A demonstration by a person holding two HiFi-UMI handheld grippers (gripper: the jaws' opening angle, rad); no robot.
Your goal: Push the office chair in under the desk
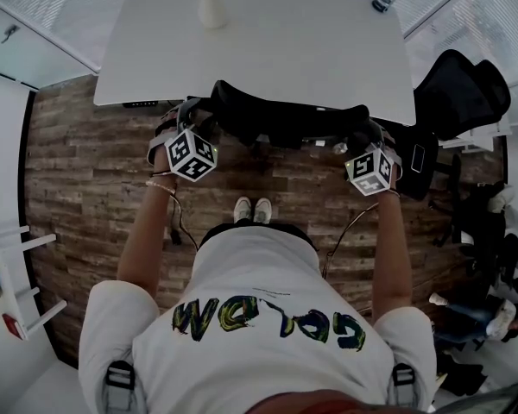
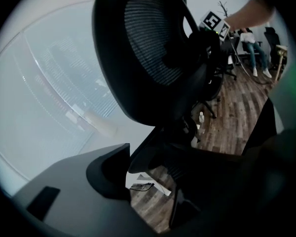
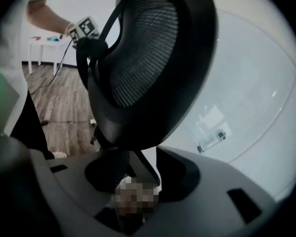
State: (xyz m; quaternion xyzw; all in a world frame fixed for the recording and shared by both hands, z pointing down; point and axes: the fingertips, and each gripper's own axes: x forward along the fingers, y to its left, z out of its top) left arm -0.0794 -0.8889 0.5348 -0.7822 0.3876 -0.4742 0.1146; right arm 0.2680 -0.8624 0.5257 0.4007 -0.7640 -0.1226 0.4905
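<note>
Head view, from the left: a white side table (image 1: 9, 293) stands on the wood floor (image 1: 86, 171), well apart from the person. The left gripper (image 1: 191, 121) reaches forward to the left edge of the office chair (image 1: 285, 121), whose black backrest lies along the near edge of the white desk (image 1: 268, 50); the seat is out of sight below. The left gripper view has its jaws clamped on a dark part of the chair's frame, and the oval back, black mesh inside a thick black rim, rises just above them. A pale bottle (image 1: 211, 7) stands on the far side of the desk. The person's white shoes (image 1: 252, 210) stand just behind the chair. The right gripper (image 1: 369, 141) meets the right edge of the backrest, and the right gripper view shows its grey jaws closed round a slanted black strut under the same mesh back. Further right, a second black chair (image 1: 459, 93) stands beside the desk's corner
</note>
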